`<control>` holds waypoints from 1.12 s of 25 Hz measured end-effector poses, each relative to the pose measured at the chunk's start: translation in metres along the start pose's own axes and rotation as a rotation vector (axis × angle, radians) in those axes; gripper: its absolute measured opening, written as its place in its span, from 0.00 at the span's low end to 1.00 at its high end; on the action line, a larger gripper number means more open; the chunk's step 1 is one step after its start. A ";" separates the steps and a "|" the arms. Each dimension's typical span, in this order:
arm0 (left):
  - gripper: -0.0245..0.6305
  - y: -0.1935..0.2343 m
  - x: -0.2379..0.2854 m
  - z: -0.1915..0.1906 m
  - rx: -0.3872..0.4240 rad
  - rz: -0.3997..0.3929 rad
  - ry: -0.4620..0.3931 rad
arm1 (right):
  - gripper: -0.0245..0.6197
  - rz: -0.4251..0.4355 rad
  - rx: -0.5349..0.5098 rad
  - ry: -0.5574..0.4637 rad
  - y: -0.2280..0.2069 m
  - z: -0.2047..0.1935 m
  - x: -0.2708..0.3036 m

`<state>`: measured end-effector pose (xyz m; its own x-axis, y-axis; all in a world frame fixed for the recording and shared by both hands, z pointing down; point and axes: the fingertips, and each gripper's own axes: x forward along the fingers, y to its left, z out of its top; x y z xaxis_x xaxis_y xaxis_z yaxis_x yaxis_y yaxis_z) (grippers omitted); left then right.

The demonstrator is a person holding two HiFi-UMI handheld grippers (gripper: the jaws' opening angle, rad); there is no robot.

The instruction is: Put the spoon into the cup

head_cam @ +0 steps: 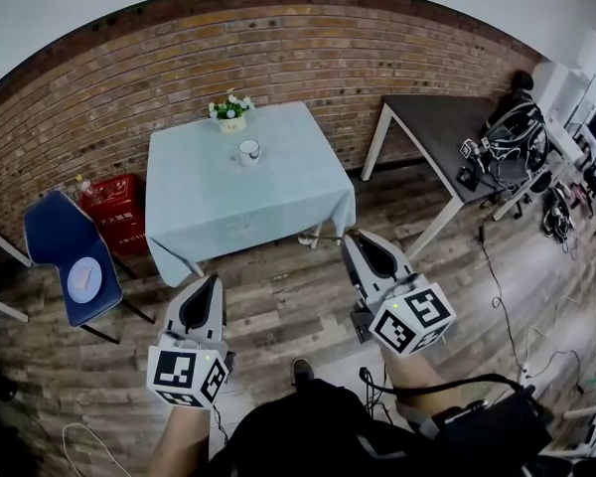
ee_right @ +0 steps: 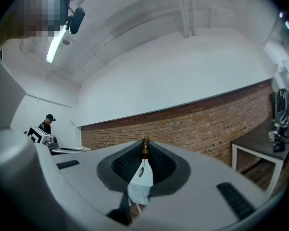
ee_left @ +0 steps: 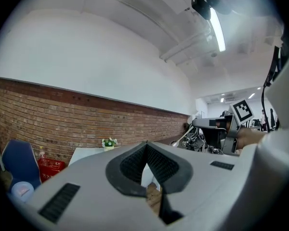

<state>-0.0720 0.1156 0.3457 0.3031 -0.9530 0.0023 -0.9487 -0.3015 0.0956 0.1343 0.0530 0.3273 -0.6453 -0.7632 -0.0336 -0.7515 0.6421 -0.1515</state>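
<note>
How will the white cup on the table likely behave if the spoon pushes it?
The white cup seems ceramic, so it is probably rigid and breakable. It stands upright on the tablecloth, so a push may wrinkle the cloth or tip it. The spoon in the right tongs looks thin, likely nudging gently.

My head camera looks steeply down from above and behind my left claw (head_cam: pixel 215 282) and right claw (head_cam: pixel 348 235), with the tabletop (head_cam: pixel 219 192) well ahead of them. Each claw camera rides close behind its jaws, looking level along them. All three views share that tabletop and the brick wall (head_cam: pixel 278 48) beyond.
</note>
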 end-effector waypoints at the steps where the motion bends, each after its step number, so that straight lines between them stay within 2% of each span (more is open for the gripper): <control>1: 0.05 -0.001 0.007 -0.001 0.002 0.002 0.003 | 0.12 0.005 0.003 0.007 -0.007 -0.001 0.004; 11: 0.05 -0.002 0.068 -0.005 -0.003 0.101 0.021 | 0.11 0.053 0.022 0.015 -0.067 -0.001 0.033; 21: 0.05 0.010 0.115 -0.013 0.021 0.085 0.053 | 0.11 0.052 0.046 0.016 -0.098 -0.005 0.075; 28: 0.05 0.048 0.156 -0.009 0.009 0.053 0.030 | 0.11 0.035 0.024 0.024 -0.106 -0.004 0.122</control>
<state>-0.0693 -0.0469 0.3596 0.2550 -0.9662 0.0372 -0.9642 -0.2511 0.0853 0.1344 -0.1081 0.3434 -0.6744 -0.7381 -0.0161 -0.7250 0.6663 -0.1745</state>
